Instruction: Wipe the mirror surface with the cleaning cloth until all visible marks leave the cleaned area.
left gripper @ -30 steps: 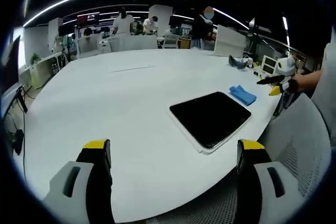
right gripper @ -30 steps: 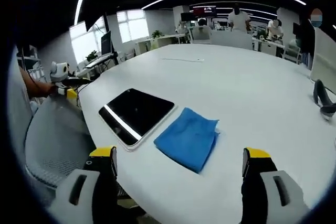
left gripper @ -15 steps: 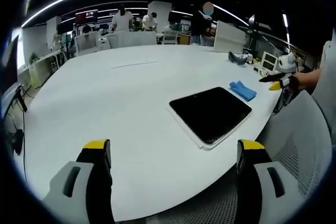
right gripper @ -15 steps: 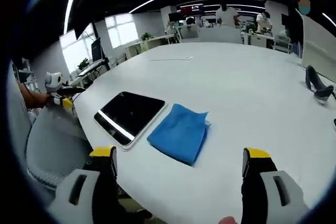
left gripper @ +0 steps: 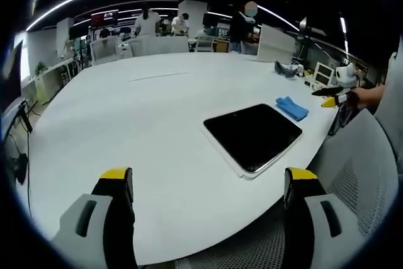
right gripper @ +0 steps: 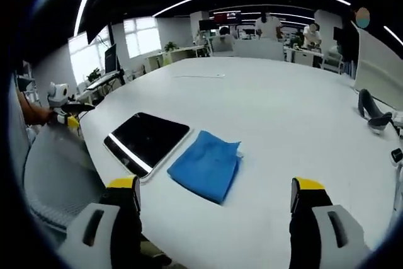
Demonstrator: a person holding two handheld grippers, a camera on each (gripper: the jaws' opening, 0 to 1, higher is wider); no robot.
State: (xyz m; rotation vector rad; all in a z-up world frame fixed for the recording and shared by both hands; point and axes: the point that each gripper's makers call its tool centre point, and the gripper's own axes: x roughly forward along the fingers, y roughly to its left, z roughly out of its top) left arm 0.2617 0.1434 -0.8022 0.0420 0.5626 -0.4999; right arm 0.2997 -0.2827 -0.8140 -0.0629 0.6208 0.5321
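A wide white table (left gripper: 126, 111) holds a dark mirror (left gripper: 253, 137) lying flat near its edge. A folded blue cloth (right gripper: 206, 165) lies just beside the mirror, perhaps touching its frame. A mesh chair (right gripper: 53, 174) stands at the table's edge by the mirror. The left gripper (left gripper: 204, 215) hovers above the table, jaws wide apart and holding nothing. The right gripper (right gripper: 214, 222) hovers near the cloth, jaws likewise spread and empty. A dark shoe (right gripper: 371, 111) sits well away.
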